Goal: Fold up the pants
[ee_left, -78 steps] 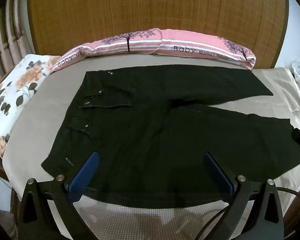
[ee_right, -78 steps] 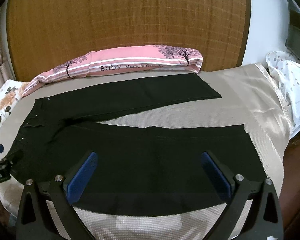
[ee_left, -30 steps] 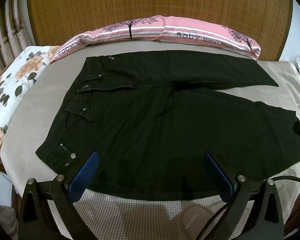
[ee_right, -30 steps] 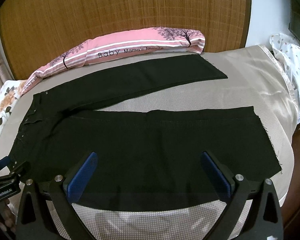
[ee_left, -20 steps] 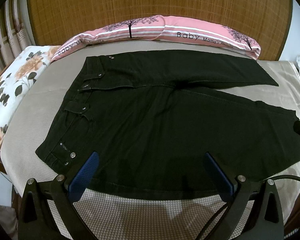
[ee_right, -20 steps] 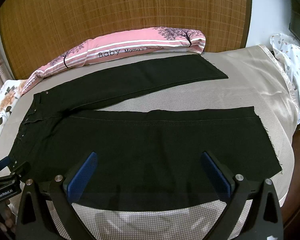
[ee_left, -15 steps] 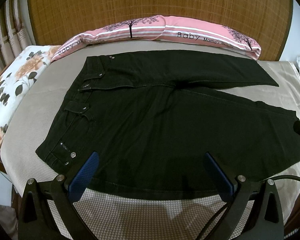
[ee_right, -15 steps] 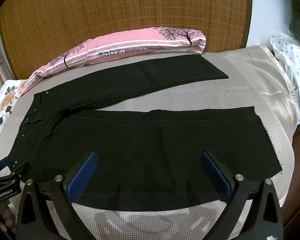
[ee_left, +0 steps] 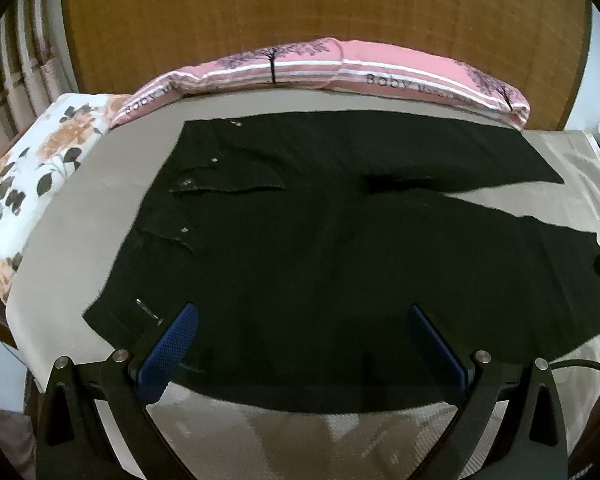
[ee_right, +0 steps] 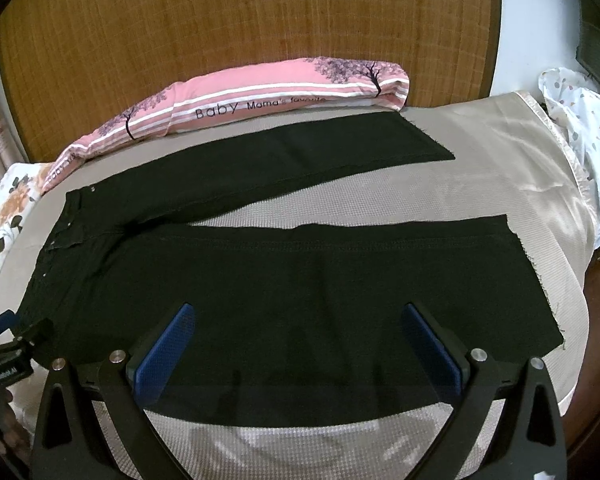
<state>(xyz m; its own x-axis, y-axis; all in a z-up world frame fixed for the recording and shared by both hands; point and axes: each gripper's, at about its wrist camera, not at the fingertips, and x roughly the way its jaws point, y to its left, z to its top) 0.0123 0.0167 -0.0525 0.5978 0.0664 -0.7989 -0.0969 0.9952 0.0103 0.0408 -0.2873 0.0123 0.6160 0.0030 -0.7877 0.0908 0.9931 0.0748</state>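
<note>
Well, the bed [ee_right: 480, 152] takes up most of the room here, covered in a beige textured sheet, with a woven headboard [ee_right: 240, 20] rising behind it. Spread flat across the sheet lie the black pants [ee_left: 320, 248], waistband toward the left, the two legs parted in a V and running off to the right. A long pink pillow [ee_right: 260, 96] printed with trees and the word "Baby" rests along the far edge, just beyond the farther leg. A floral pillow [ee_left: 32, 176] sits at the left end, near the waistband. Nearest of all, the left gripper [ee_left: 300, 328] hangs over the near hip area with its blue-padded fingers spread wide, holding nothing. The right gripper [ee_right: 296, 326] hangs over the near leg, fingers likewise spread and empty.
</note>
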